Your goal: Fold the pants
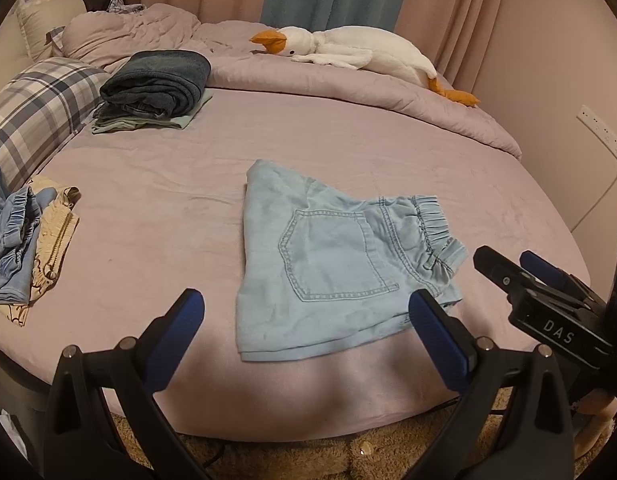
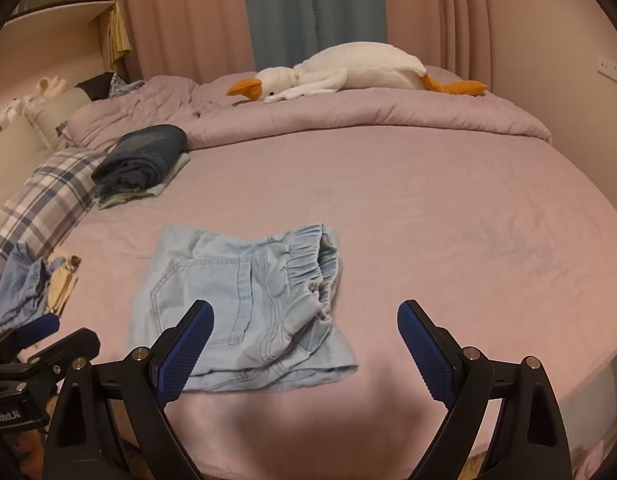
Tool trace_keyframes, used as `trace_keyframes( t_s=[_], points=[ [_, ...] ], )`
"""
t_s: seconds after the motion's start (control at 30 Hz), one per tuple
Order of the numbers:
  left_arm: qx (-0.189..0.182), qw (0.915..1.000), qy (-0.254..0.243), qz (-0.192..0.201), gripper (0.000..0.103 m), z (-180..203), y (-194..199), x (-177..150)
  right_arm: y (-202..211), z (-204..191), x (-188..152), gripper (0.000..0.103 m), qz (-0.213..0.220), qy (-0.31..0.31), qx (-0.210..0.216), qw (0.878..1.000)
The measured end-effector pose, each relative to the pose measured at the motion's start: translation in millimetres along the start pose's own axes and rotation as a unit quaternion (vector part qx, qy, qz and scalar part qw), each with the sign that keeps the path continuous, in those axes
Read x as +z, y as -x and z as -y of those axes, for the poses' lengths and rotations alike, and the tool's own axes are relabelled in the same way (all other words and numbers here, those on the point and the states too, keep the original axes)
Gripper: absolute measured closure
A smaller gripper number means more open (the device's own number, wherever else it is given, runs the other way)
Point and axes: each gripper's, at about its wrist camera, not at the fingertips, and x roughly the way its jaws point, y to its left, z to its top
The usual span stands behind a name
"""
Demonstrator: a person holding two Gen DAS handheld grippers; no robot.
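Light blue denim shorts [image 1: 332, 264] lie folded in half on the pink bed sheet [image 1: 188, 216], back pocket up, elastic waistband to the right. They also show in the right wrist view [image 2: 244, 304]. My left gripper [image 1: 304, 308] is open and empty, held above the near hem of the shorts. My right gripper [image 2: 304, 320] is open and empty, just right of the shorts' near edge; it also shows at the right of the left wrist view [image 1: 512, 264]. The left gripper shows at the lower left of the right wrist view [image 2: 48, 332].
A stack of folded dark clothes [image 1: 156, 84] sits at the back left beside a plaid pillow [image 1: 36, 116]. A heap of unfolded blue and cream clothes [image 1: 24, 244] lies at the left edge. A plush goose [image 1: 356, 52] rests on the bunched duvet [image 1: 348, 88]. Curtains hang behind.
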Motion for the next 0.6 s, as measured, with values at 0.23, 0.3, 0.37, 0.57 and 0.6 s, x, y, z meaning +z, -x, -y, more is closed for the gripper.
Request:
trace_keyframes(
  t_s=[0.23,0.3,0.37,0.57,0.6],
  points=[
    [0.003,1.0,0.001,-0.002,0.001,1.5,-0.9,-1.1,-0.6,-0.6,-3.0,0.01,-0.005,-0.001,-0.002,1.0],
    [0.004,1.0,0.001,-0.002,0.001,1.6,-0.8,-1.3,-0.6,-0.7,-3.3,0.01,-0.005,-0.002,-0.002,1.0],
    [0.004,1.0,0.001,-0.003,0.001,2.4,-0.9,-1.6,-0.7,-0.4,-3.7,0.01,-0.006,-0.003,-0.003,1.0],
    [0.005,1.0,0.0,-0.002,0.001,2.2,-1.0,-2.1,-0.8,-0.1,-4.4,0.01,-0.007,-0.003,-0.004,1.0],
    [0.005,1.0,0.0,-0.002,0.001,2.1,-0.9,-2.2,-0.7,0.3,-4.6,0.01,-0.007,-0.003,-0.004,1.0]
  ],
)
